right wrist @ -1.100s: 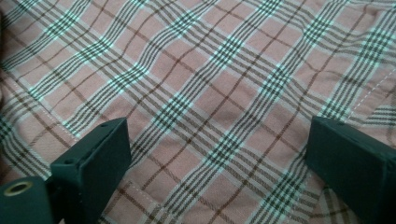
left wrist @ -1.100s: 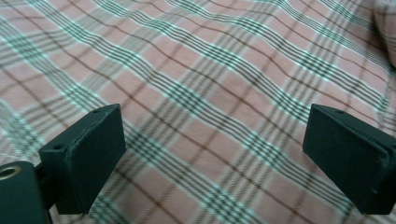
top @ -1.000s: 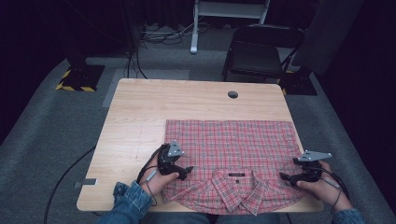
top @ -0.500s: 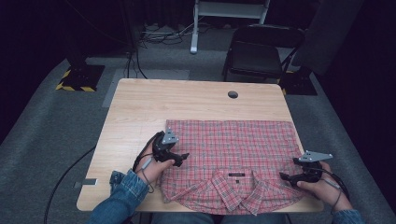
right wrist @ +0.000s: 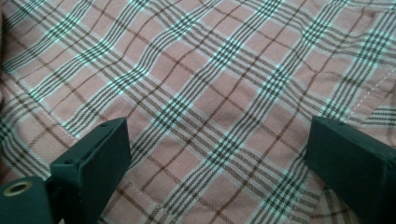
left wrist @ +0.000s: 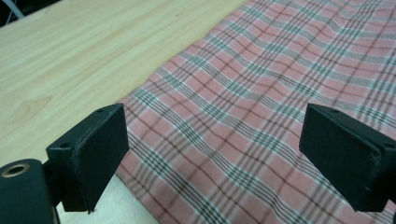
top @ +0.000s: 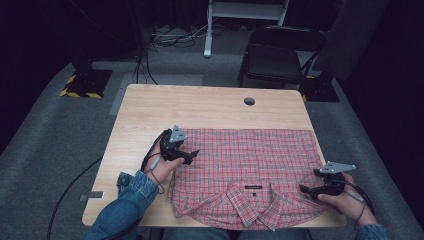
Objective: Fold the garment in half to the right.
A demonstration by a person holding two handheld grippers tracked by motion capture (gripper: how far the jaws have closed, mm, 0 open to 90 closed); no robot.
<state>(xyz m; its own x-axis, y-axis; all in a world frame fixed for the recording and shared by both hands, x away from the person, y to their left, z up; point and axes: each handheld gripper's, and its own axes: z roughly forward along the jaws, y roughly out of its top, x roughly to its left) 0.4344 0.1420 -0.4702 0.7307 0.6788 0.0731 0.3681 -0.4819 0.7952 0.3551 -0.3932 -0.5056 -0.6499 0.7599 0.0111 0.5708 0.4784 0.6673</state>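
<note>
A red plaid shirt (top: 250,167) lies spread flat on the wooden table (top: 200,107), collar toward the near edge. My left gripper (top: 192,156) hovers over the shirt's left edge, about midway up, open, with only plaid cloth (left wrist: 261,121) showing between its jaws. My right gripper (top: 306,190) sits at the shirt's near right corner, also open, low above the fabric (right wrist: 210,93). Neither holds any cloth.
The table has a round cable hole (top: 249,101) near its far edge. A black chair (top: 280,60) stands beyond the table. Bare wood (left wrist: 84,56) lies left of the shirt and behind it.
My left gripper has moved away from the near left corner, going farther up along the shirt's left edge. The right gripper has stayed in place.
</note>
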